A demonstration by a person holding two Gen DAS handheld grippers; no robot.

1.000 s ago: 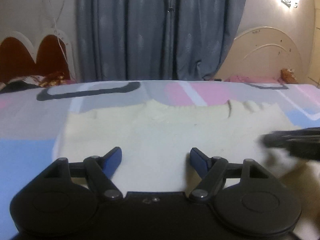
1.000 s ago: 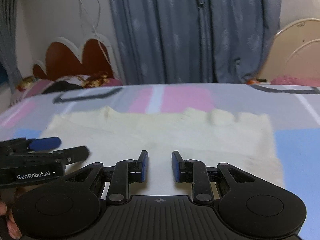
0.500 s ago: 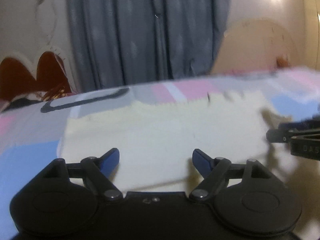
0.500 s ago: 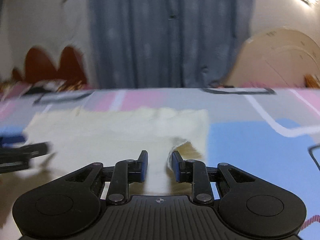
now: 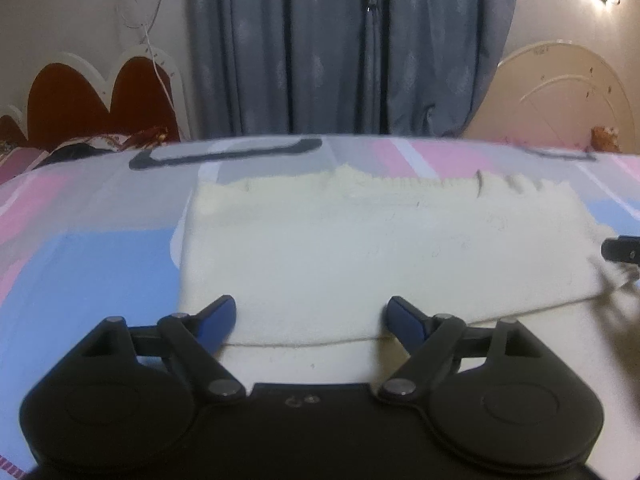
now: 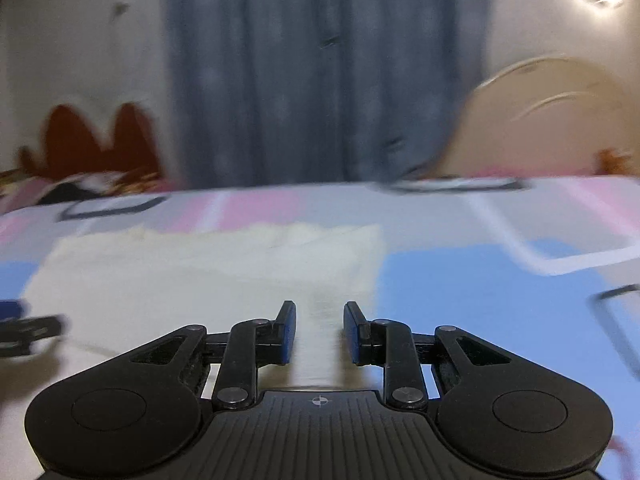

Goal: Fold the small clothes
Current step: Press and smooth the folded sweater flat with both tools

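A small cream knit garment (image 5: 360, 248) lies flat on the bed (image 5: 80, 264), which has a sheet in pink, blue and grey blocks. One layer of the cloth is already laid over another, and the folded edge runs across the near side, just in front of the left claw (image 5: 310, 314). The left claw's jaws are opening wide, and nothing is pressed between them; the cloth just lies below. The right claw (image 6: 320, 330) is over the right end of the garment (image 6: 200, 280). Its jaws stand narrow with a gap, and only flat cloth shows through the gap. No cloth looks pinched, but the view is blurry, so this is not fully sure. In the left view the tip of the right claw (image 5: 622, 250) pokes in at the right edge of the garment. I think one fold is done and the claws are getting ready for the next one. The next move would call for each claw to come down on a side or corner, close on the edge, lift it a little and carry it across. Both sides should go together so the fold stays straight. Behind the bed hang blue-grey curtains (image 5: 340, 48).
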